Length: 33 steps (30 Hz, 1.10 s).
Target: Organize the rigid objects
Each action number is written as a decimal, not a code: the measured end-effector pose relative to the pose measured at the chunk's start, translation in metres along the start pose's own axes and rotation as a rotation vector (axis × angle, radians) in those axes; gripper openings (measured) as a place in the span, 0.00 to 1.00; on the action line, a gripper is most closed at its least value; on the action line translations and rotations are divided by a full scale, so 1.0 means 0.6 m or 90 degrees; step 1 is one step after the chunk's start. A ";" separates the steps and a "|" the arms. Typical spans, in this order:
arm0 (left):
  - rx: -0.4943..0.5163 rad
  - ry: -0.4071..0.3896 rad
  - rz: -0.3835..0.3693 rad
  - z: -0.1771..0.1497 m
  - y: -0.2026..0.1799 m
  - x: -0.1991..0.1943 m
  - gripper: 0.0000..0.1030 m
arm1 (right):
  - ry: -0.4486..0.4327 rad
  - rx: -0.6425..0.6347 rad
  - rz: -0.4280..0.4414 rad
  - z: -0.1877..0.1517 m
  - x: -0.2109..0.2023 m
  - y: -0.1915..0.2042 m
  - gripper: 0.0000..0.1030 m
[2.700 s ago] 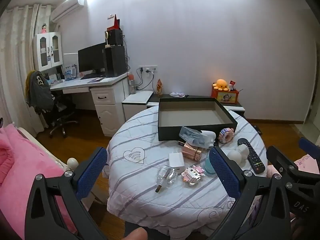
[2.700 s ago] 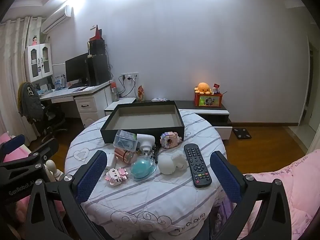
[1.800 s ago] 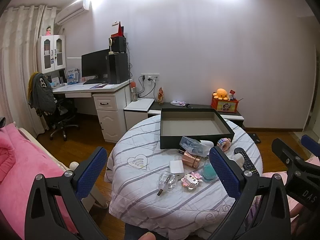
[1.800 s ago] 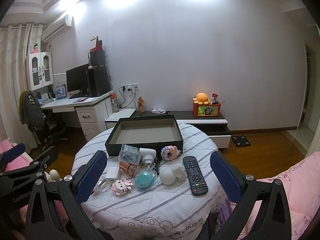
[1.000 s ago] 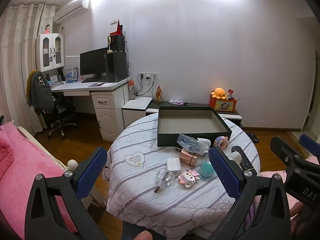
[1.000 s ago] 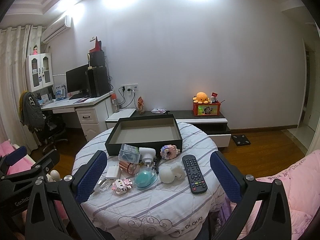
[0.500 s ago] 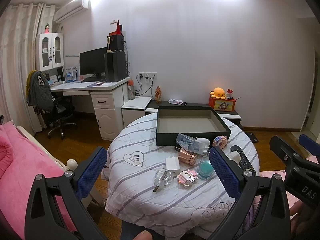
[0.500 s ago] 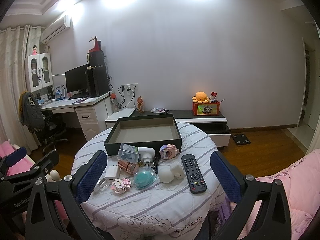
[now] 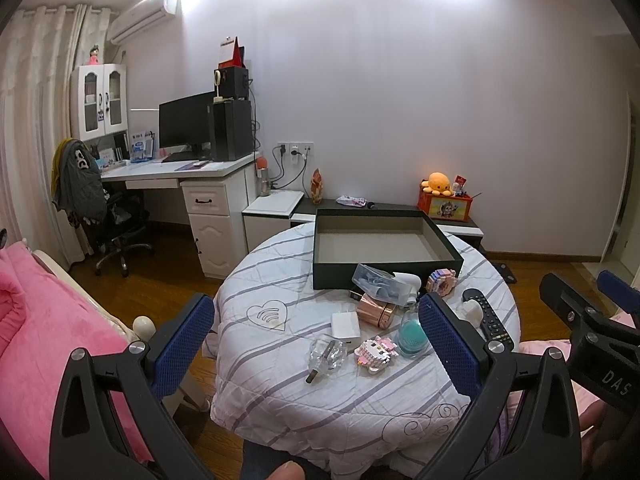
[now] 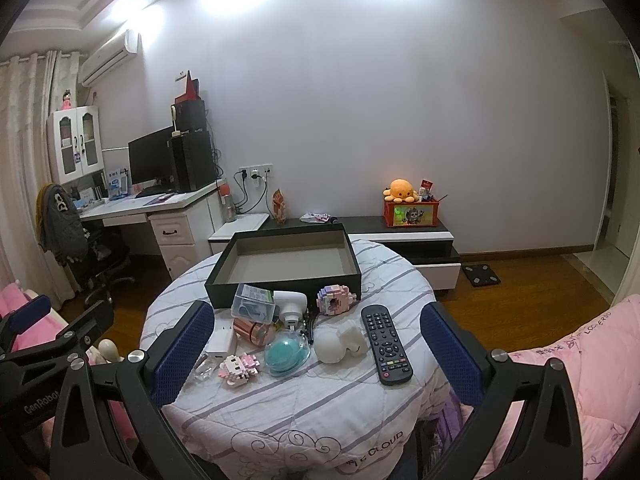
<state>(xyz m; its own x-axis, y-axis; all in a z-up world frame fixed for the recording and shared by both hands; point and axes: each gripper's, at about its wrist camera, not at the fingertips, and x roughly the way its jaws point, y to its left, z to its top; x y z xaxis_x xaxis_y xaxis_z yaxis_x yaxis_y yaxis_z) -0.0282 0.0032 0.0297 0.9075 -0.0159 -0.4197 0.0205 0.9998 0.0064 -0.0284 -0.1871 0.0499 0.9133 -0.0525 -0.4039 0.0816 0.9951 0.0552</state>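
Nothing is packed yet: on the round table [image 10: 304, 412] the empty black box [image 10: 288, 280] sits at the far side, clutter bunched just before it. Both the left hand-held gripper [image 9: 320, 344] and right hand-held gripper [image 10: 316, 344] hover spread wide, empty, short of the near edge; the remote [image 10: 386, 344], lying apart, looks the easiest first reach.

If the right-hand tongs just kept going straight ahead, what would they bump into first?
Probably the clutter on the round table: the right tongs point at the teal dome and white lump. Depth is unclear.
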 end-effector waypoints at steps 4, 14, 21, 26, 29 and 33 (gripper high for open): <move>-0.001 0.002 -0.001 -0.001 -0.001 0.002 1.00 | 0.005 0.000 0.000 0.000 0.007 0.001 1.00; -0.004 0.020 0.002 -0.032 -0.008 0.035 1.00 | 0.031 -0.004 0.006 -0.009 0.045 -0.005 1.00; -0.006 0.076 -0.005 -0.066 -0.011 0.100 1.00 | 0.080 -0.010 0.004 -0.035 0.112 -0.027 1.00; -0.001 0.122 -0.016 -0.087 -0.014 0.162 1.00 | 0.126 -0.015 -0.009 -0.059 0.177 -0.053 1.00; -0.004 0.144 -0.026 -0.097 -0.017 0.194 1.00 | 0.156 -0.017 -0.023 -0.073 0.219 -0.071 1.00; -0.008 0.179 -0.031 -0.110 -0.017 0.240 1.00 | 0.190 -0.022 -0.039 -0.089 0.268 -0.089 1.00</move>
<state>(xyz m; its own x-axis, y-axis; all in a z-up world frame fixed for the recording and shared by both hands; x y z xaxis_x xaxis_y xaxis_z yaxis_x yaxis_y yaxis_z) 0.0745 -0.0084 -0.0909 0.7532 -0.0609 -0.6550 0.0538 0.9981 -0.0310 0.0927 -0.2443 -0.0669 0.7491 -0.0913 -0.6561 0.1154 0.9933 -0.0066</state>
